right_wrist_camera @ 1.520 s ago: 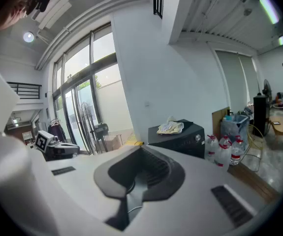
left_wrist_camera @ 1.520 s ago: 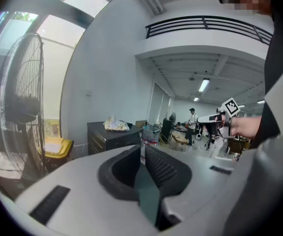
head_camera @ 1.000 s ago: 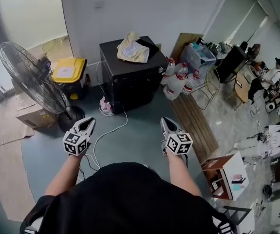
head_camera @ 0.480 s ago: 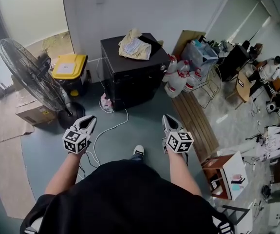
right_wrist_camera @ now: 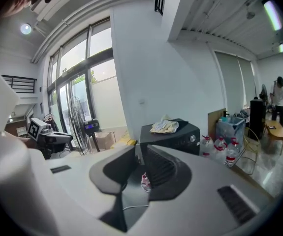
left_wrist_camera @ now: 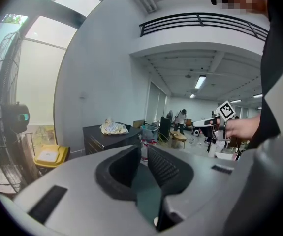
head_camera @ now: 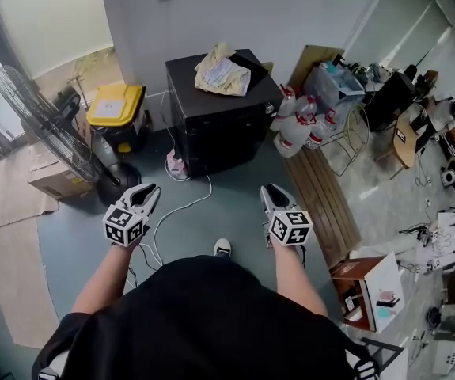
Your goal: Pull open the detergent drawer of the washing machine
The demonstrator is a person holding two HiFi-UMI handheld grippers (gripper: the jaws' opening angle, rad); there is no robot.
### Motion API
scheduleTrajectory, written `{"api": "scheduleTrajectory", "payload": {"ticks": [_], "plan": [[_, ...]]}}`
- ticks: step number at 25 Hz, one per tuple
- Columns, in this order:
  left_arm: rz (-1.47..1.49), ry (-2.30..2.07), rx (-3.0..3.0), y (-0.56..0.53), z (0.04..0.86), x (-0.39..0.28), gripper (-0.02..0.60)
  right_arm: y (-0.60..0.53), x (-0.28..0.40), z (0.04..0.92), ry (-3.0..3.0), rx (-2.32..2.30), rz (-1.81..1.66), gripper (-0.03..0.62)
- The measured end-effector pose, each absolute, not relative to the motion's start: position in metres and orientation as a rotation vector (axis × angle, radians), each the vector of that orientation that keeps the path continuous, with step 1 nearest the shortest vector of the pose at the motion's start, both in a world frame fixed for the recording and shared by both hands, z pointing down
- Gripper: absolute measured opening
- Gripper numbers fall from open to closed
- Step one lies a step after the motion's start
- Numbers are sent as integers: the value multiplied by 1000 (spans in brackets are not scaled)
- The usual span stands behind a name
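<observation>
Since a second ago the person in the black top has stepped closer to the wall, and a white-toed shoe (head_camera: 222,248) now shows on the blue-grey floor (head_camera: 235,196) between the arms. Both hand-held tools have also eased forward and slightly down. The left gripper (head_camera: 149,190) and the right gripper (head_camera: 271,192) were closed then. Now the jaws of each are opening, slightly apart, with nothing between them, only floor and room seen through the gaps. Ahead of both grippers, and well apart from them, a black, box-shaped washing machine (head_camera: 219,125) stands against the white wall. A crumpled pale yellow cloth (head_camera: 221,70) lies on its top. A large wire-caged standing fan (head_camera: 41,125) and a yellow-lidded bin (head_camera: 116,105) are to its left. A cluster of clear plastic water bottles (head_camera: 298,125) sits to its right, and a white cable (head_camera: 181,212) trails across the floor from its base. The detergent drawer cannot be picked out at this range; I would expect it in the upper strip of the machine's front face. This looks like the approach step, with no contact yet. The next move, as I judge it, calls for closing the remaining gap. One gripper should then rise to the front's top band, with its jaws spread enough to take the drawer's lip before pulling straight back.
</observation>
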State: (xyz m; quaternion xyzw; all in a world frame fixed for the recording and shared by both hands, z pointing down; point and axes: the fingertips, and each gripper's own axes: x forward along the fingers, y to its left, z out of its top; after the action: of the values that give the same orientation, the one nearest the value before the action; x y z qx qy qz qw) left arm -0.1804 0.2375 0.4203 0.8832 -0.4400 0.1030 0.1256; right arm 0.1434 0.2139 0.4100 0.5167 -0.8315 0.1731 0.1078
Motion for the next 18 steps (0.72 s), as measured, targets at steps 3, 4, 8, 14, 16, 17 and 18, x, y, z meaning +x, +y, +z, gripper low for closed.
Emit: {"api": "scheduleTrajectory", "payload": {"ticks": [3,4,8,14,16,17,18], "plan": [[309,-1279,2571,222,420,-165,91,196,156,416,-2451,1500,522,114],[308,-1277,2571,215,420,-160,103,188,160,418,-2452,1494,527,120],[314,-1284,2557,186,423,-141,135,152,175,424,-2456,1464,536,152],[323,-1329,2523,145,422,-117,164,99,196,429,-2483,1402,528,170],[334,-1346,2510,133,423,-110,169,80,203,431,-2498,1386,527,175],[339,-1355,2503,127,423,-107,172,71,205,431,-2509,1376,525,178],[344,-1365,2495,121,423,-105,175,62,207,432,-2520,1366,523,180]]}}
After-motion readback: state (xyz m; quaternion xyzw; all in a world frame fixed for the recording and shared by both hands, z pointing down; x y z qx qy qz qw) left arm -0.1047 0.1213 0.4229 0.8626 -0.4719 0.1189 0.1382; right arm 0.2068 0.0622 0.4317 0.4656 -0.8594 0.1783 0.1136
